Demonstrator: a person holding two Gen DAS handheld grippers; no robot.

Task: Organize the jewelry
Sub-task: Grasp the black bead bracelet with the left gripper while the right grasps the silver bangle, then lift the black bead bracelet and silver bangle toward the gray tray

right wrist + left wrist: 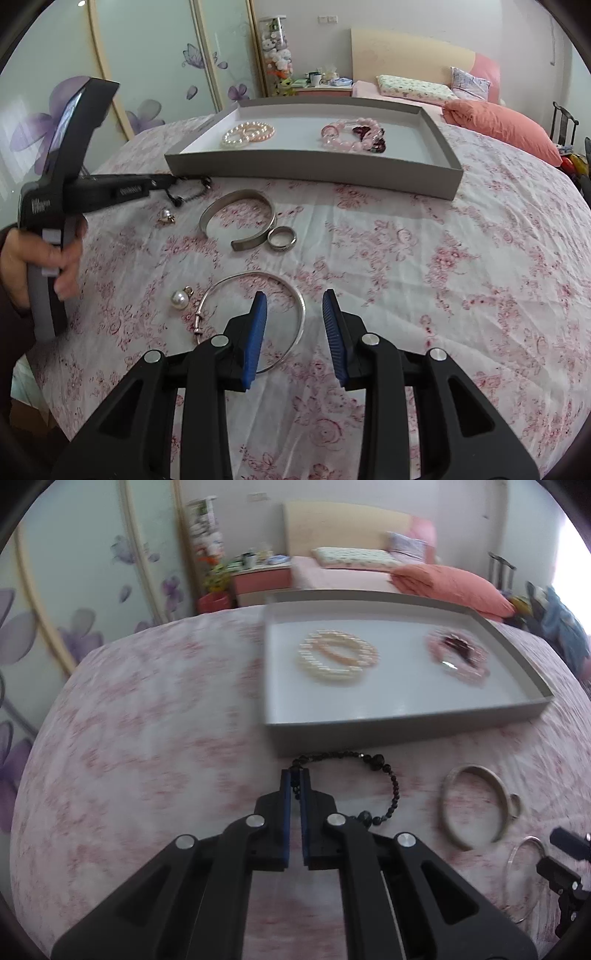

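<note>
My left gripper [295, 775] is shut on a black beaded bracelet [384, 775] lying just in front of the grey tray [388, 727]; it also shows in the right wrist view [173, 182] with the black bracelet [192, 192]. The tray [314, 170] holds pearl bracelets [248, 134] and pink bead bracelets [351, 136]. My right gripper [294, 301] is open and empty above a thin silver bangle [299, 306]. A silver cuff [240, 218], a ring [282, 238] and two pearl pendants [181, 299] [167, 216] lie on the floral cloth.
The floral cloth [443, 277] covers a rounded table. A bed with pink pillows [498, 125] and a nightstand [325, 88] stand behind. Wardrobe doors with flower prints [147, 74] are at the left.
</note>
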